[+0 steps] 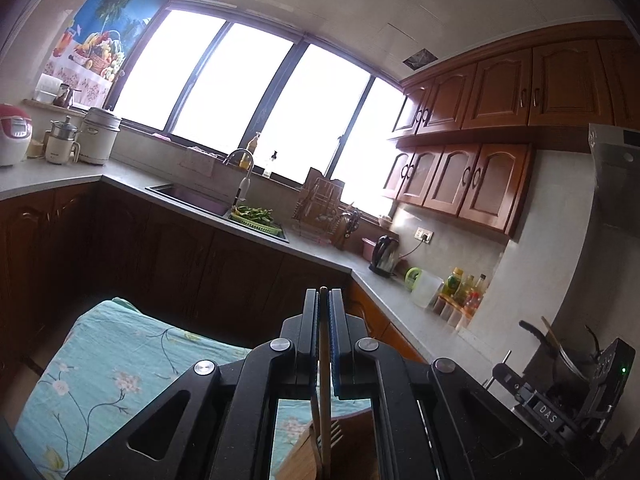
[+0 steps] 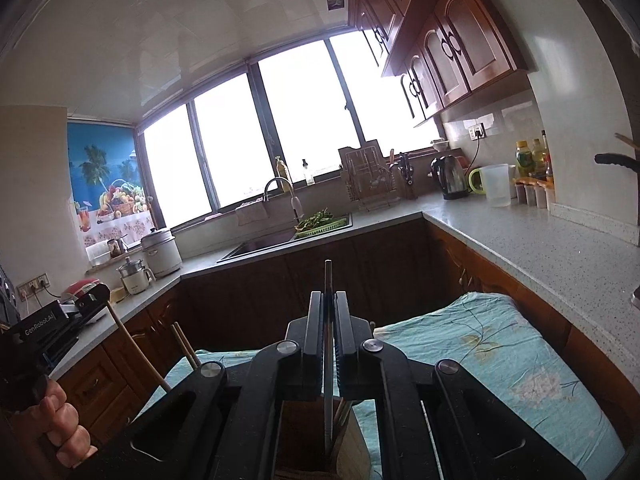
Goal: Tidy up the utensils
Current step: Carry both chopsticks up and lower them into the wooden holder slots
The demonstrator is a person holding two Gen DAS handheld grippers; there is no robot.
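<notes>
My left gripper [image 1: 323,294] is shut on a wooden utensil handle [image 1: 323,364] that stands upright over a wooden holder [image 1: 304,456], where fork tines [image 1: 334,432] show. My right gripper [image 2: 328,296] is shut on a thin metal utensil handle [image 2: 328,360] that reaches down into a wooden holder [image 2: 308,432]. In the right wrist view, wooden chopsticks [image 2: 185,346] and a long wooden handle [image 2: 134,348] stick up at the left, by the other gripper unit [image 2: 44,332] and the hand holding it.
The holder rests on a surface with a teal floral cloth [image 1: 104,364], also in the right wrist view [image 2: 492,364]. Grey counters [image 2: 540,248] run around the kitchen with a sink [image 2: 264,246], kettle [image 2: 450,178], dish rack [image 2: 370,184], bottles [image 2: 532,158] and rice cookers [image 1: 98,136].
</notes>
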